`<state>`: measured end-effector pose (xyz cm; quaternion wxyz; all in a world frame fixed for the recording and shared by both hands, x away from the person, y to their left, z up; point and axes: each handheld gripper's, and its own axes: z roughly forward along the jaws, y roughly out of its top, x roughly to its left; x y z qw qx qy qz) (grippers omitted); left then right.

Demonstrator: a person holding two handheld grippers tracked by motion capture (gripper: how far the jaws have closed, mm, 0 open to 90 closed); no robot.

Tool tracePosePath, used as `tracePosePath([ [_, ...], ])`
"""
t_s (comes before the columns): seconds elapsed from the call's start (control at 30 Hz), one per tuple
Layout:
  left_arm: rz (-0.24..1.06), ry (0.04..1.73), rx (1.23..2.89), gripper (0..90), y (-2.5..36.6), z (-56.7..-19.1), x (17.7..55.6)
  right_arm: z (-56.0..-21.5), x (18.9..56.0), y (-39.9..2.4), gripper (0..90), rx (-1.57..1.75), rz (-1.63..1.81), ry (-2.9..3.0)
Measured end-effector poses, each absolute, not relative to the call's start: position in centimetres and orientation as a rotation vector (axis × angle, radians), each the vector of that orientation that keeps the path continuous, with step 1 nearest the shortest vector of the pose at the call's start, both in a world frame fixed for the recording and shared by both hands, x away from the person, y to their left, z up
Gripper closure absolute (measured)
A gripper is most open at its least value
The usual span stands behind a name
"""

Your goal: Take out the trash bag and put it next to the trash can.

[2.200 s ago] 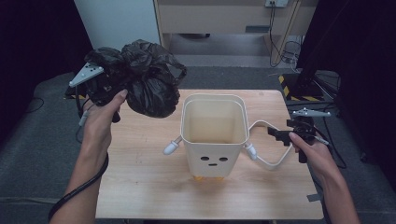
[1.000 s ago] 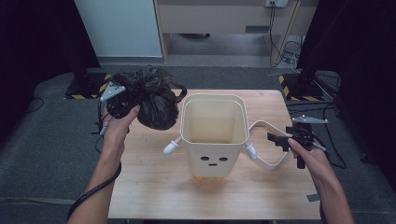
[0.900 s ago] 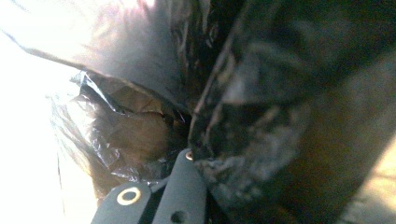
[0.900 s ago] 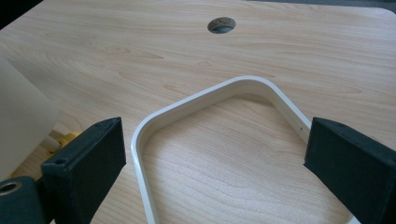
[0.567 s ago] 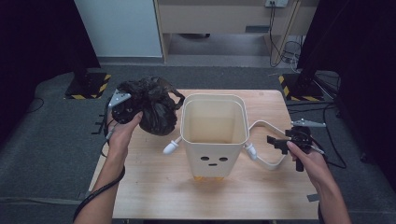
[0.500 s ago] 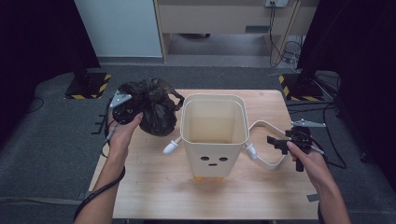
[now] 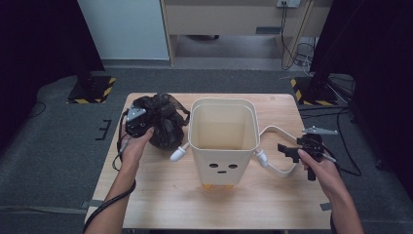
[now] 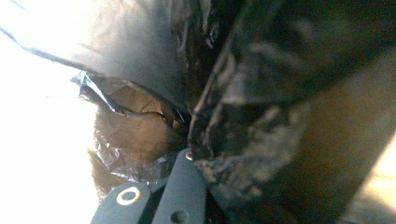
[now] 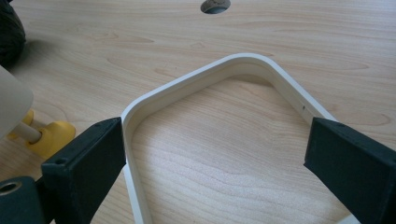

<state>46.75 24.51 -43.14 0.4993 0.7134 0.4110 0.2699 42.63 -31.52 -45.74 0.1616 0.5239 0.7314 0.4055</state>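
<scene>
Black bag is down from mid-air at upper left and now rests on the wooden table, left of centre frame, just beside the cream bin; left gripper is pinched tight on its crumpled plastic. Right gripper, centre-right, has barely shifted: jaws spread wide around the bin's white loop arm, one jaw right against the loop, the other apart from it.
</scene>
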Motion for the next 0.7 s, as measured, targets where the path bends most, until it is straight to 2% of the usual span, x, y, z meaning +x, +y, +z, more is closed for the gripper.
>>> tracePosePath([
  [0.7, 0.643, 1.020, 1.786, 87.2, 21.6, -47.8, 47.3, -46.2, 42.5, -32.2, 5.2, 1.517, 1.167, 2.064],
])
